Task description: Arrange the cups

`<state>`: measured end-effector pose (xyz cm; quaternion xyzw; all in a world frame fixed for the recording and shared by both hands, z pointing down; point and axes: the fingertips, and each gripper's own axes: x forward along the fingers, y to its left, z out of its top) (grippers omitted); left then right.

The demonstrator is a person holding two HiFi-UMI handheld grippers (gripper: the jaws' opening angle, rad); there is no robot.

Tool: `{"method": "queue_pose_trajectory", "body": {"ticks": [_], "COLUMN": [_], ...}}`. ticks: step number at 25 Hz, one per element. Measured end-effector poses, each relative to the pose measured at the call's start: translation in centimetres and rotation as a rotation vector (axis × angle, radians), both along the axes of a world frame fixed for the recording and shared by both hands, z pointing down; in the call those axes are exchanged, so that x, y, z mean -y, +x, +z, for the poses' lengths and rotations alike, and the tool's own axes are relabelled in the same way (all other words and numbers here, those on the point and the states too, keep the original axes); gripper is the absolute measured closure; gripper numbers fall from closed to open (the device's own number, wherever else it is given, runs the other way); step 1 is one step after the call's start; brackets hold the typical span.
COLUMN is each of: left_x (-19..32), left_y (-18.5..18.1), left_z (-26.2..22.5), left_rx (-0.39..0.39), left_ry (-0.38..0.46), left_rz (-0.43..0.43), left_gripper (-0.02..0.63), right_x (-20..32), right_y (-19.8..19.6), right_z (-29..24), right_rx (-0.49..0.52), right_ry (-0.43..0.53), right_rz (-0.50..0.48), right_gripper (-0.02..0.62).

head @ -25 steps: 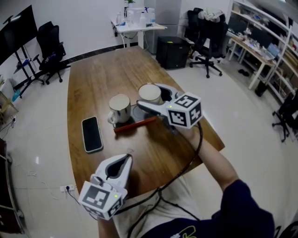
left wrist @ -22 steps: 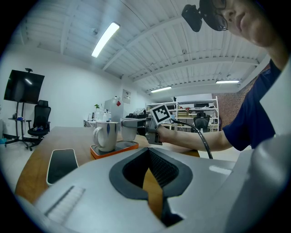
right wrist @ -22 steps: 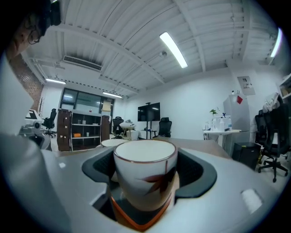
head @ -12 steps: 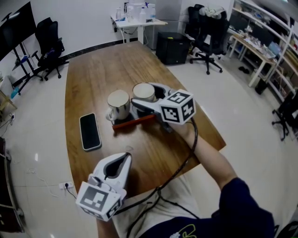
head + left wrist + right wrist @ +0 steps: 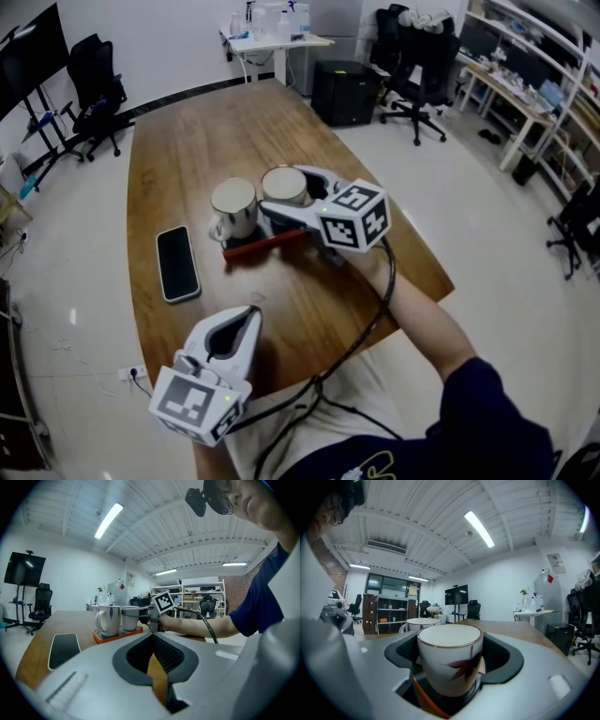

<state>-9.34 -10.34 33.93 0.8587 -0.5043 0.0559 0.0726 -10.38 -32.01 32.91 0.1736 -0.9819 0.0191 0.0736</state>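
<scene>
Two cups are on a small orange-rimmed tray (image 5: 267, 244) in the middle of the wooden table (image 5: 187, 150). A white handled mug (image 5: 232, 206) stands on the tray's left half. Right of it is a handleless cup with a red leaf (image 5: 283, 184) (image 5: 449, 660), and my right gripper (image 5: 279, 189) (image 5: 450, 641) is shut on its sides over the tray. I cannot tell whether its base touches the tray. My left gripper (image 5: 251, 314) (image 5: 152, 633) is shut and holds nothing near the table's front edge. From there I see the mug (image 5: 108, 619) and the held cup (image 5: 130, 618).
A black phone (image 5: 177, 263) lies flat left of the tray. The table's right edge (image 5: 427, 258) runs just behind my right hand. Office chairs (image 5: 94, 84), a black cabinet (image 5: 347, 92) and desks stand on the floor around the table.
My right gripper with the leaf cup has sunk a little and drawn closer to the handled mug. The left gripper has stayed where it was.
</scene>
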Motion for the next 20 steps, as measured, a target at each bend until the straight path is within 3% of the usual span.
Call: {"method": "queue_pose_trajectory", "body": {"ticks": [5,7,15,20], "left_x": [-0.1,0.0,0.0,0.0], "left_y": [0.1,-0.1,-0.1,-0.2], "left_z": [0.2,0.2,0.2,0.3], "left_rx": [-0.009,0.005,-0.003,0.003], "left_ry": [-0.007,0.0,-0.002,0.0], "left_rz": [0.005,0.006,0.005,0.004], "left_gripper": [0.603,0.603,0.603,0.603], "right_x": [0.3,0.3,0.0,-0.3], "right_y": [0.5,0.4,1.4,2.3], "right_z": [0.5,0.8,0.1,0.3], "right_rx": [0.046,0.037,0.074,0.11], "right_ry": [0.001,-0.01,0.003,-0.086], "right_rz": [-0.014,-0.024,-0.005,0.001], "right_gripper": [0.205,0.13,0.063,0.061]}}
